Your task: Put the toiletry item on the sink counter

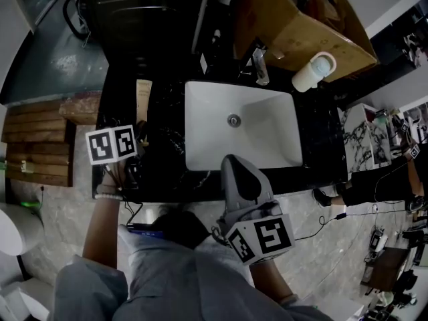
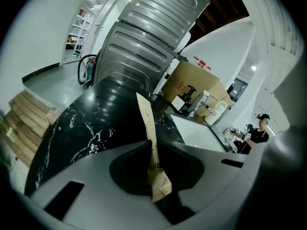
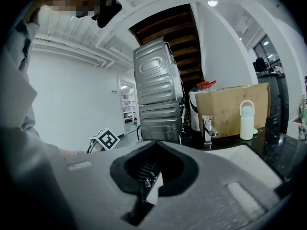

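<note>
Left tongs (image 2: 152, 143) clenched on paper sachet (image 2: 146, 121) over black marble counter (image 2: 86, 128); right tongs (image 3: 154, 143) closed.

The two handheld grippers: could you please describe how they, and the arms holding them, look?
Both the left gripper and the right gripper have smooth grey moulded shells with a dark hollow behind the jaws. Each carries a white cube printed with black square markers. The person wears a grey top and a pale beaded bracelet on the left wrist.
</note>
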Demonstrator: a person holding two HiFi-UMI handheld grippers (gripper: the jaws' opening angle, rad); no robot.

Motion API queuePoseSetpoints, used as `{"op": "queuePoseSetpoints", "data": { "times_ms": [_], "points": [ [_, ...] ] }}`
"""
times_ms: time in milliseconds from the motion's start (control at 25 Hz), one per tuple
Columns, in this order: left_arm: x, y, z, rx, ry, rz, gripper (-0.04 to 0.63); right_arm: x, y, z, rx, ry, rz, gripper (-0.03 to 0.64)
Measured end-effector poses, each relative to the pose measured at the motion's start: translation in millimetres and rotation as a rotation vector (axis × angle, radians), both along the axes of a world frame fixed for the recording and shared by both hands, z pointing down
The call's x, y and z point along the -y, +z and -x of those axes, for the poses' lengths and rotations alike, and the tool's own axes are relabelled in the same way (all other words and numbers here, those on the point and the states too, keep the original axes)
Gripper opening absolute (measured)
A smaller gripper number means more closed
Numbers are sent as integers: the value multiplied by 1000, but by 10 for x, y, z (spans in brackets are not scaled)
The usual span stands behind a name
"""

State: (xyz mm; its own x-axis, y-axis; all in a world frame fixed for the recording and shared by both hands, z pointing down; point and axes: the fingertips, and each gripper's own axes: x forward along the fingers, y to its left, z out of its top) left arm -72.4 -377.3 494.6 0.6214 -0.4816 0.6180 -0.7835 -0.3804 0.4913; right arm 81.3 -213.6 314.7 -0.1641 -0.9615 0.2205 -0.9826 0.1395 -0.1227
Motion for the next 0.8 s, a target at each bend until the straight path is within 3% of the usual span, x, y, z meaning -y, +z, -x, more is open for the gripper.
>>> {"op": "queuePoseSetpoints", "data": {
  "times_ms": [240,480,800],
  "points": [
    [30,-21,16,20,-9,-29,38,4,-8,25,0,-4,1,-3],
    [67,-54,45,-5,-18,-58,147,11,6,57,-3,-9,1,-3],
    [16,-148,197,-20,-51,-113,190,35,-25,125,-11,-35,-7,-2]
  ]
}}
